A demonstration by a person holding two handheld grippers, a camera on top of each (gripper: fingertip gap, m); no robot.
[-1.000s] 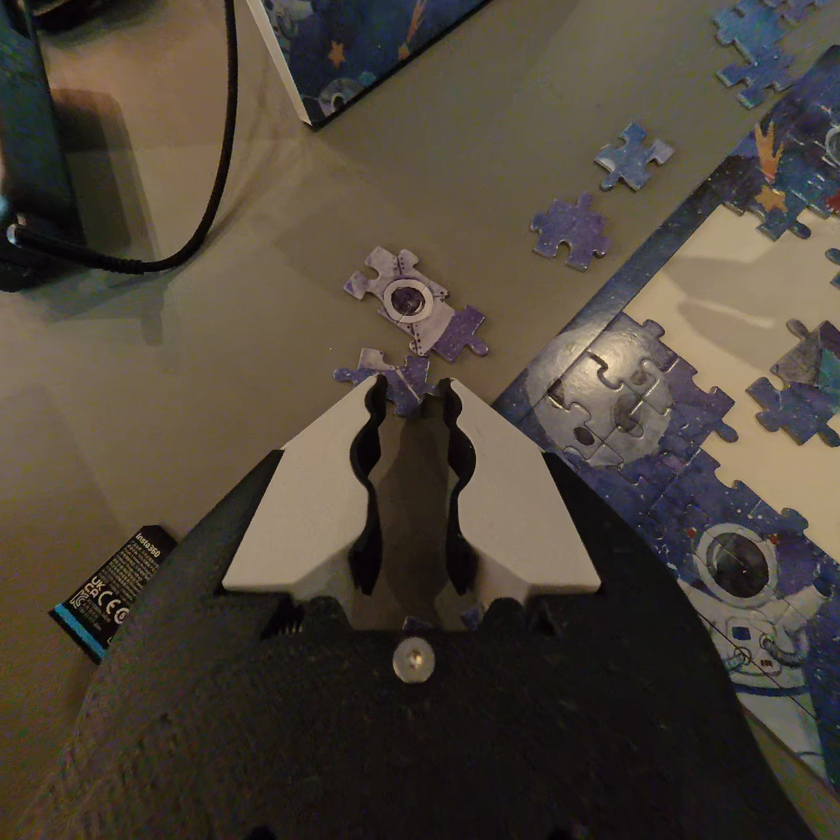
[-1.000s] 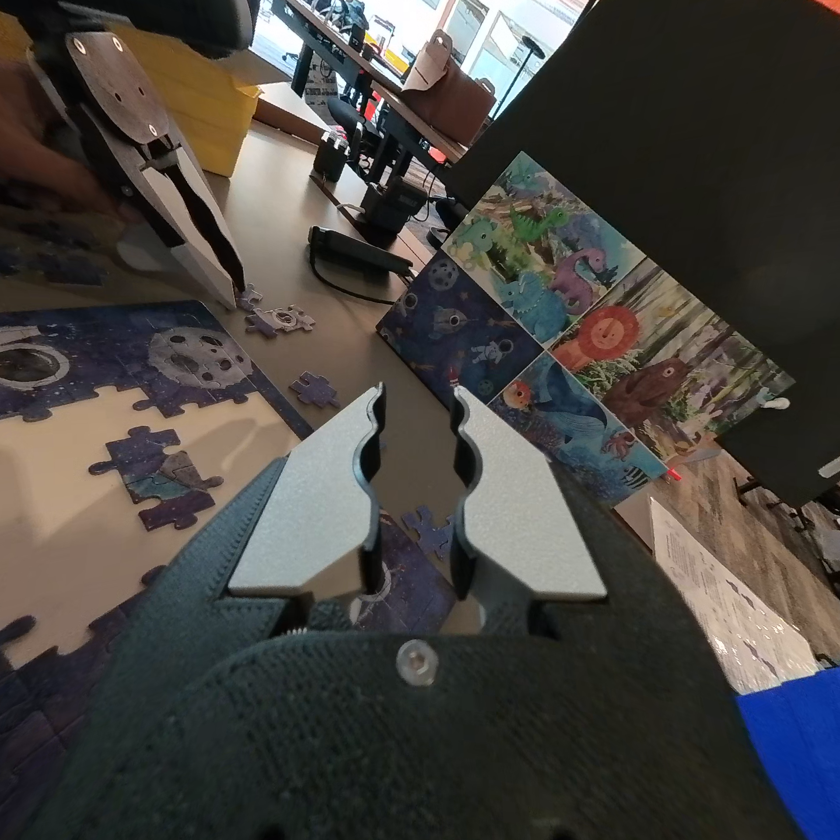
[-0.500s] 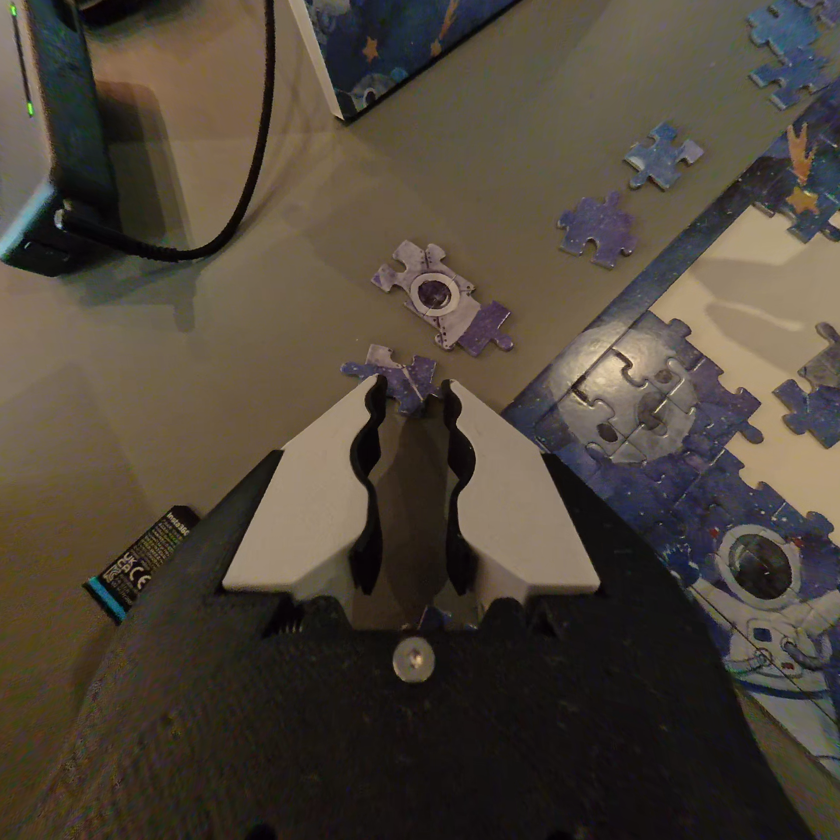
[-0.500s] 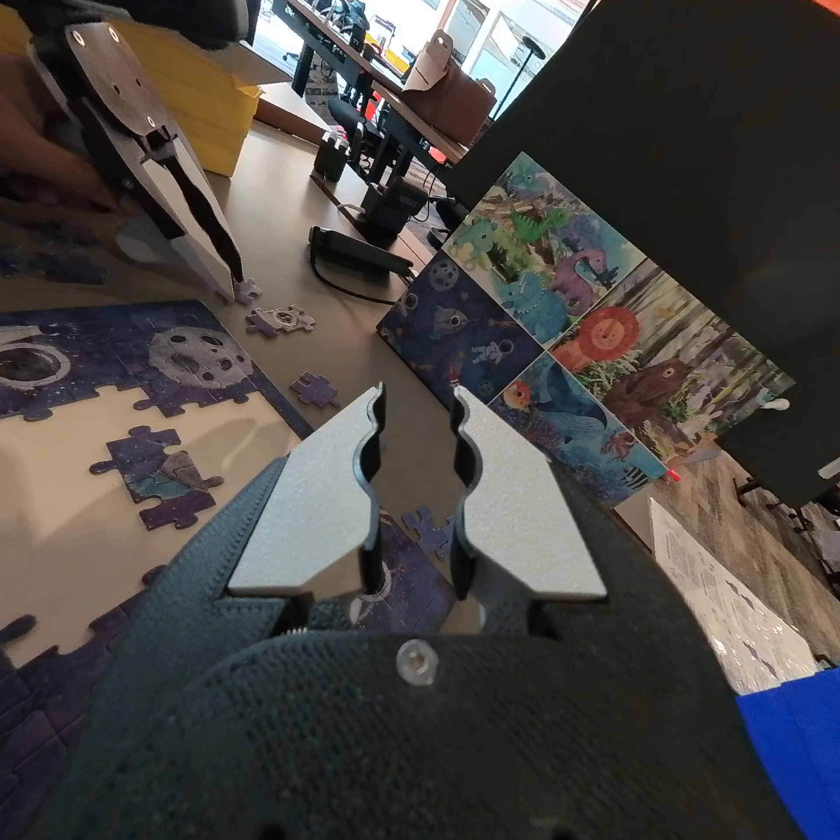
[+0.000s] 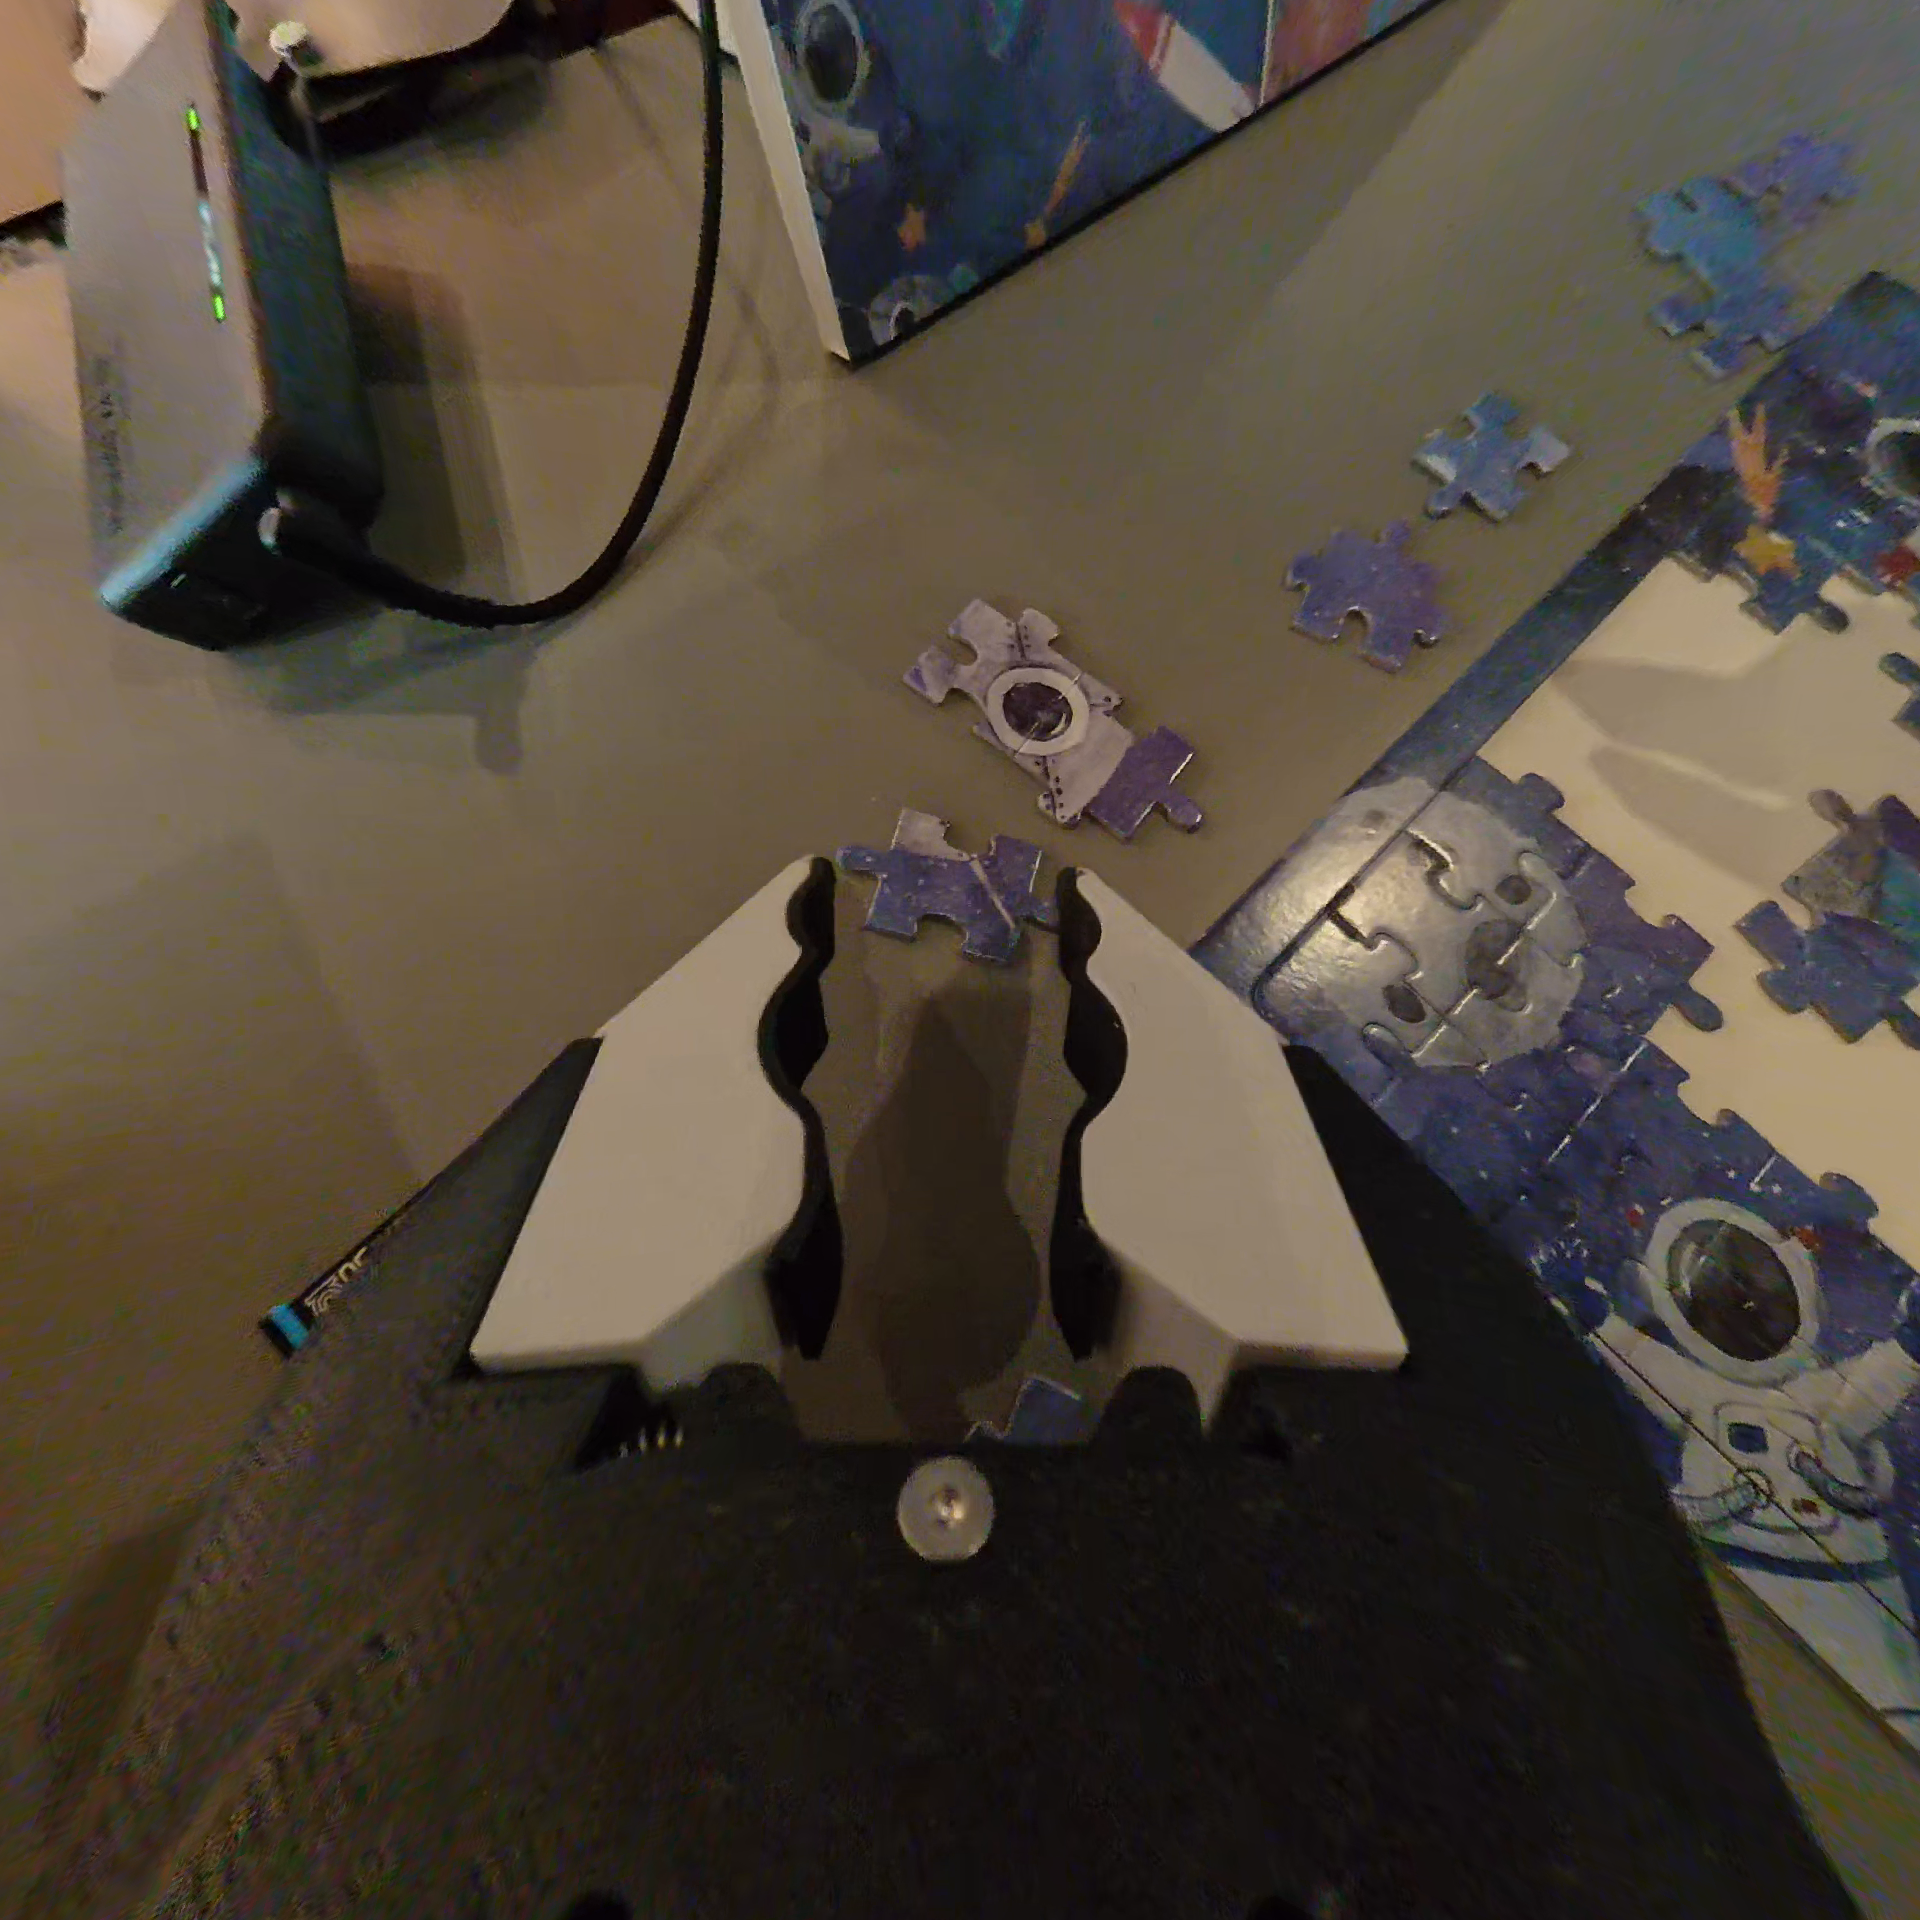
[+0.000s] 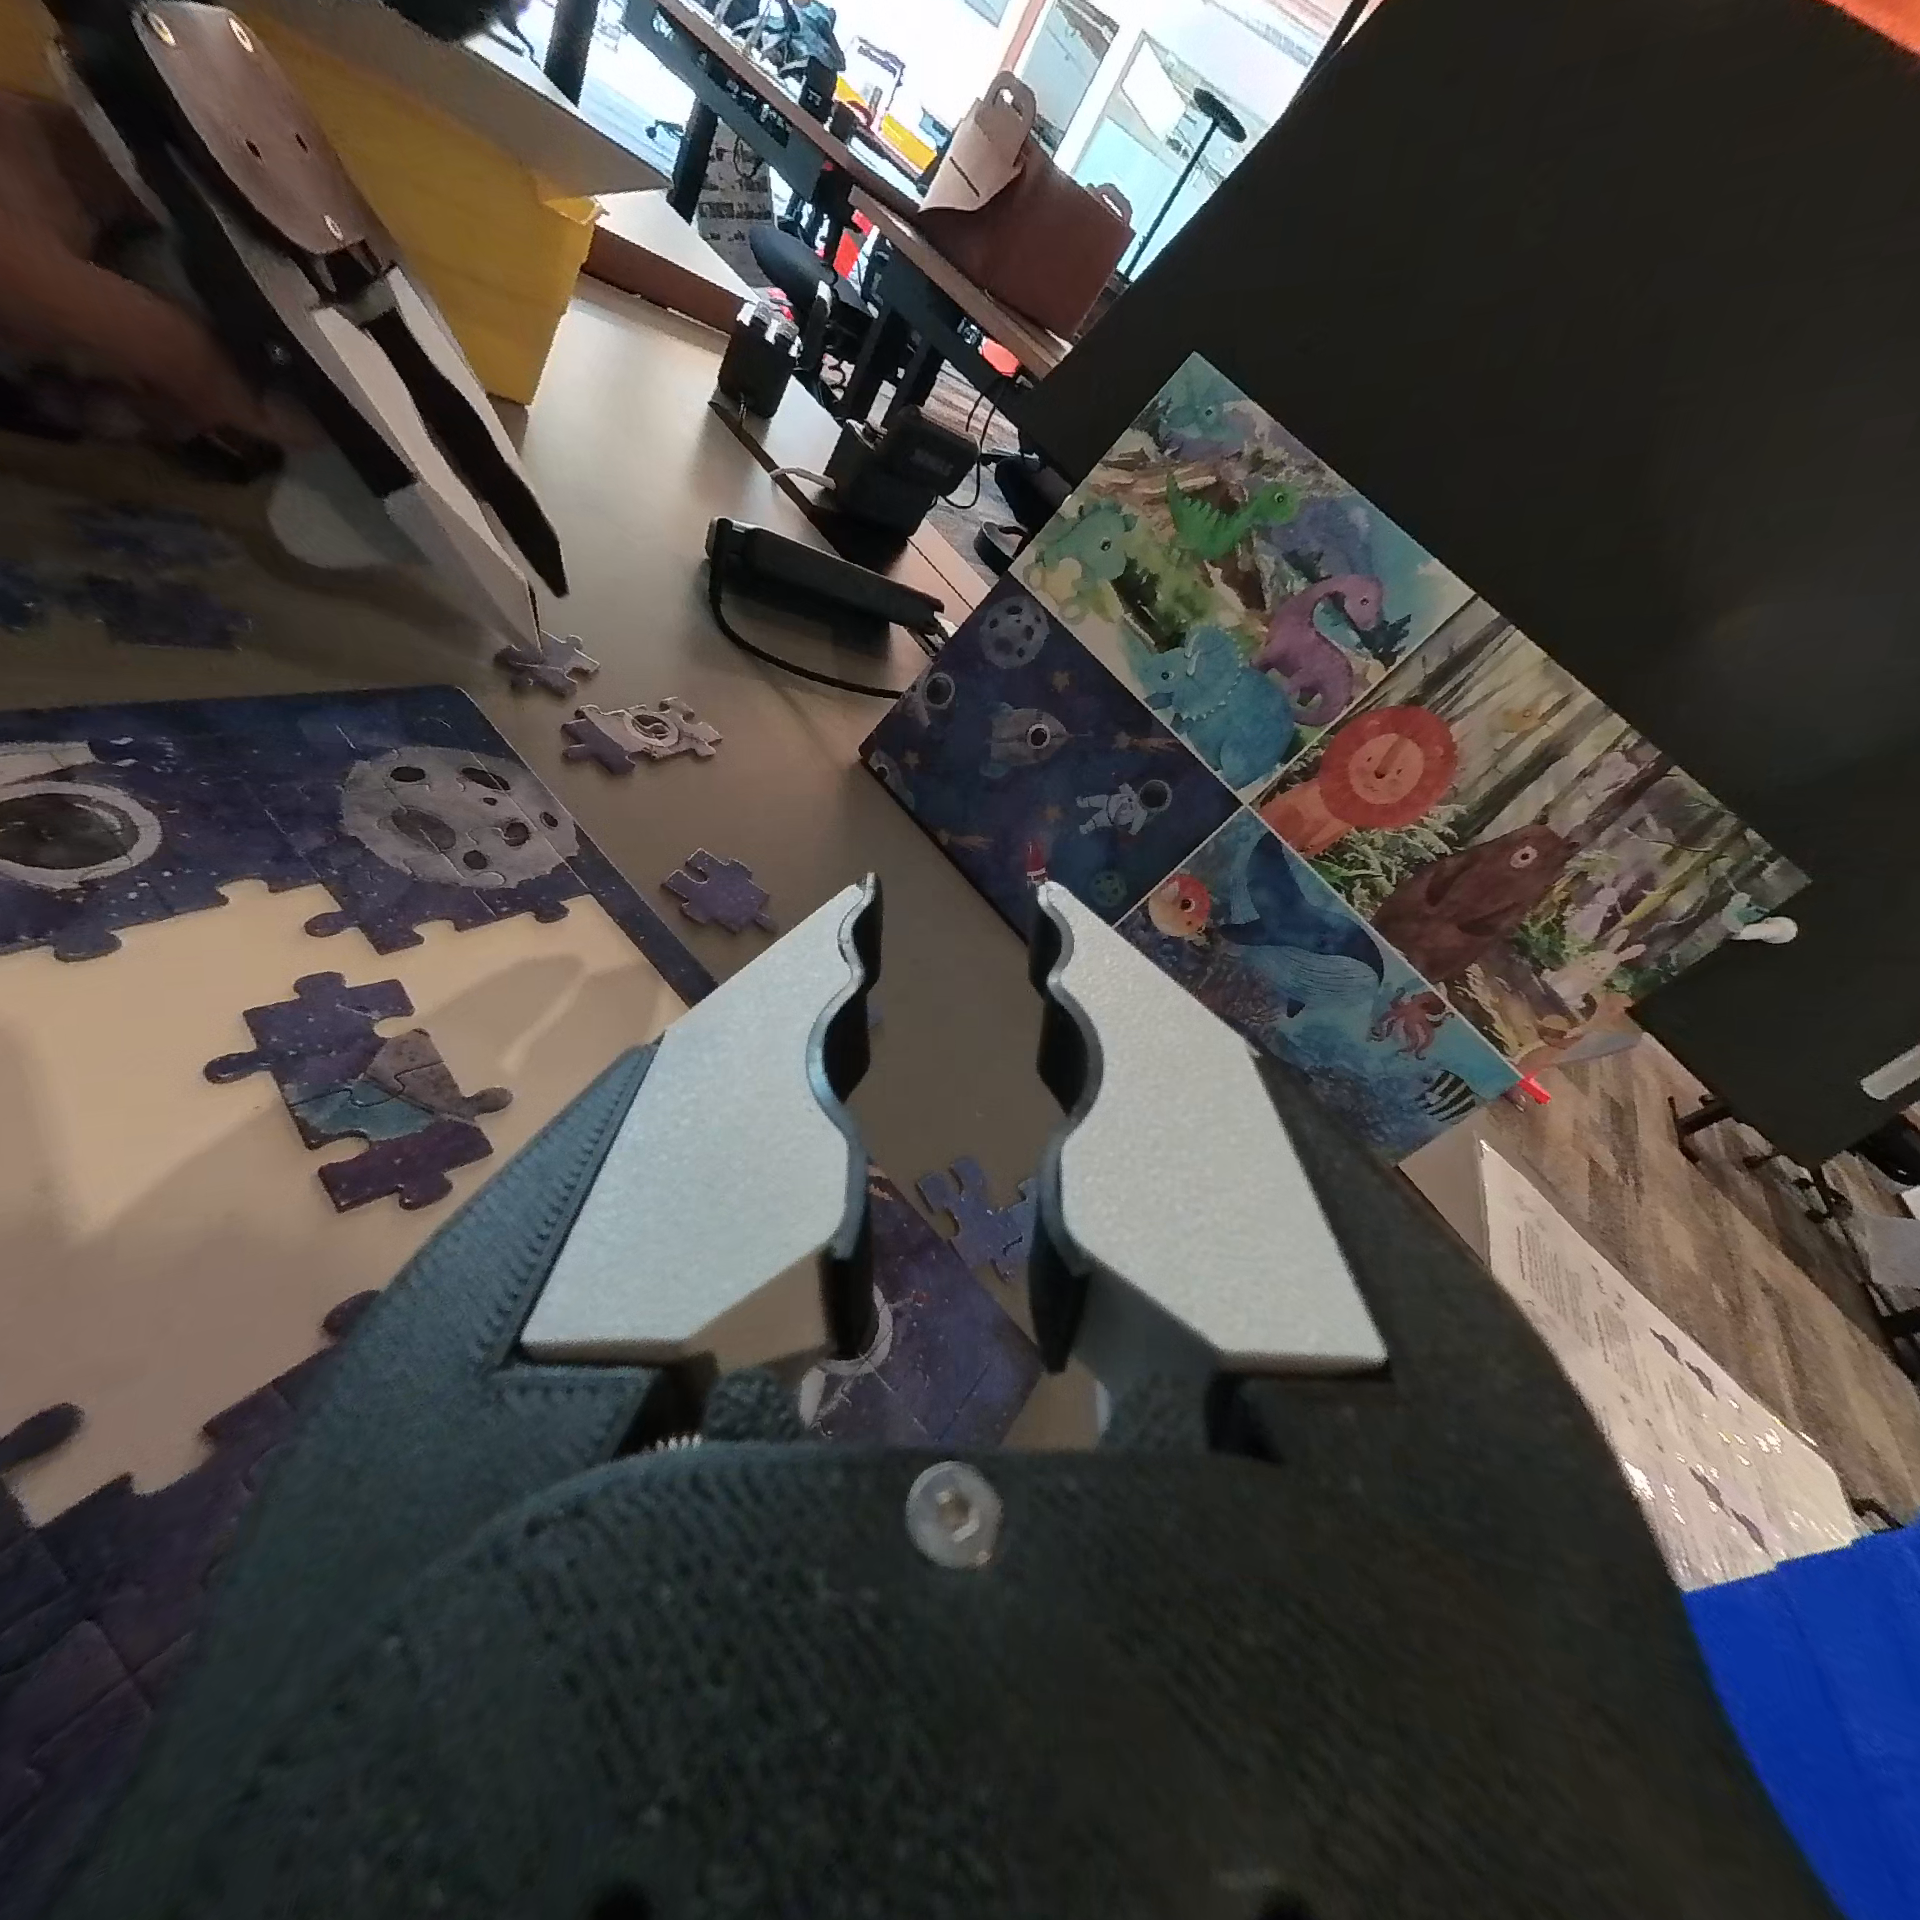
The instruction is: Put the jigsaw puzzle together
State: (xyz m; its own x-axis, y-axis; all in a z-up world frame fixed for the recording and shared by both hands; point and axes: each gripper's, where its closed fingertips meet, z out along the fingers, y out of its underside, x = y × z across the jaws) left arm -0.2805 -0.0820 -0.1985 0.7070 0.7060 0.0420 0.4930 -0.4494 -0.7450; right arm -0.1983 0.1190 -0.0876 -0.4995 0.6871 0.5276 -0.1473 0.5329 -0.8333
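My left gripper (image 5: 945,883) is open and low over the table. A purple-blue puzzle piece (image 5: 951,894) lies flat between its fingertips. Just beyond lies a joined pair of pieces with a white ring (image 5: 1049,717). The puzzle board (image 5: 1662,707) is to the right, with a moon (image 5: 1455,956) and an astronaut (image 5: 1725,1278) assembled along its edge. My right gripper (image 6: 956,904) is open and empty, held above the board's (image 6: 125,1091) far edge. In the right wrist view the left gripper (image 6: 530,613) shows at the upper left, tips at that piece (image 6: 545,660).
Loose pieces (image 5: 1366,608) (image 5: 1491,457) lie beside the board, and a small joined cluster (image 6: 364,1081) lies on its bare middle. The puzzle box (image 6: 1299,748) stands at the back. A black device (image 5: 208,343) with a cable (image 5: 686,364) sits at the far left. Some 25 centimetres of space lies between my two pairs of fingers. The moon (image 5: 1455,956) lies some 8 centimetres from my left tips, 15 centimetres from my right tips.
The left gripper's jaws have opened wider around the purple-blue piece, and its view has shifted so the black device shows more. The right gripper has not moved.
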